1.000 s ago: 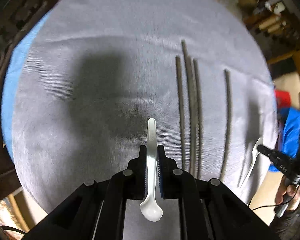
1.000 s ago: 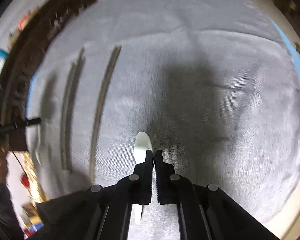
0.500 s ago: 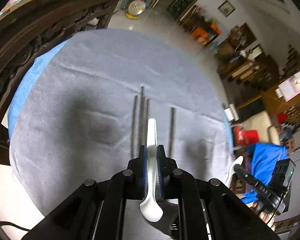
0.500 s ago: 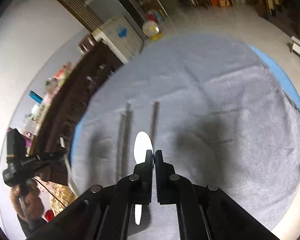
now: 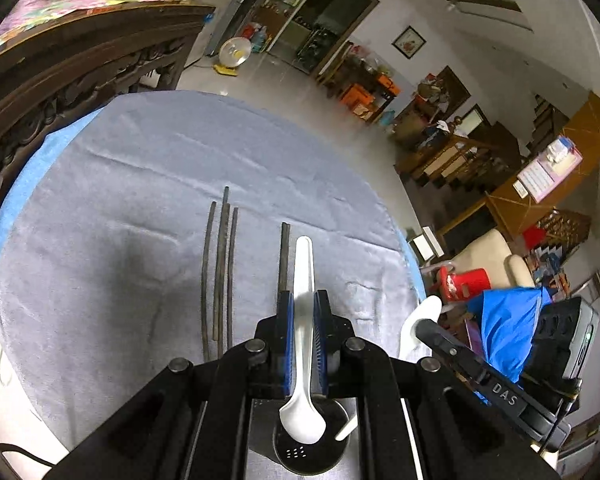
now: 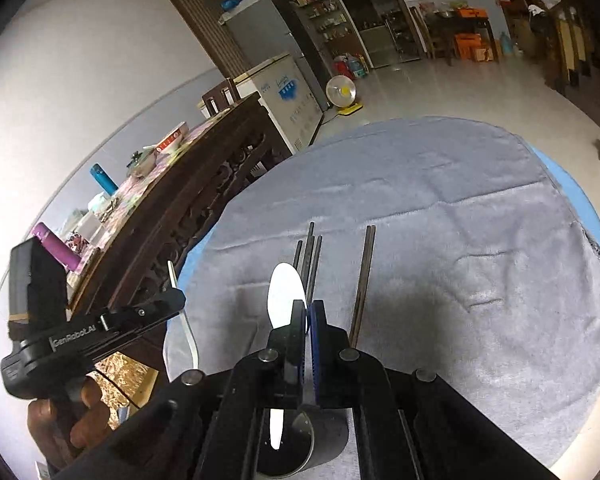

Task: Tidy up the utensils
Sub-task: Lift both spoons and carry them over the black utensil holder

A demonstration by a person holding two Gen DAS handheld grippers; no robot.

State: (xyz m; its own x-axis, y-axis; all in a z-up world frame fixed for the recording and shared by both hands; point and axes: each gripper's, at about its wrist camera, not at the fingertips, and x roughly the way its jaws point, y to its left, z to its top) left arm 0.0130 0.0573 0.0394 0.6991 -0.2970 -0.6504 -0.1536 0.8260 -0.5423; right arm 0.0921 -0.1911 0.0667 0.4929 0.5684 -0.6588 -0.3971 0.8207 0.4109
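Note:
My left gripper (image 5: 303, 300) is shut on a white plastic spoon (image 5: 303, 280), handle forward, bowl hanging over a dark round utensil cup (image 5: 312, 448) under the fingers. My right gripper (image 6: 309, 312) is shut on a second white spoon (image 6: 285, 296), bowl forward, handle end down over the same cup (image 6: 300, 444). Several dark chopsticks (image 5: 220, 272) lie side by side on the grey cloth, also in the right wrist view (image 6: 362, 280). Each gripper shows in the other's view: the right one (image 5: 424, 324) and the left one (image 6: 172, 300).
The grey cloth (image 5: 140, 200) covers a round table with a blue underlayer at its rim (image 6: 580, 184). A carved dark wooden cabinet (image 6: 204, 184) stands beside the table on the left. A red stool (image 5: 466, 280) and blue fabric (image 5: 508, 328) are off the right edge.
Both grippers have lifted and pulled back from low over the cloth, each still holding its spoon. The cup now shows under the fingers and the room has come into view.

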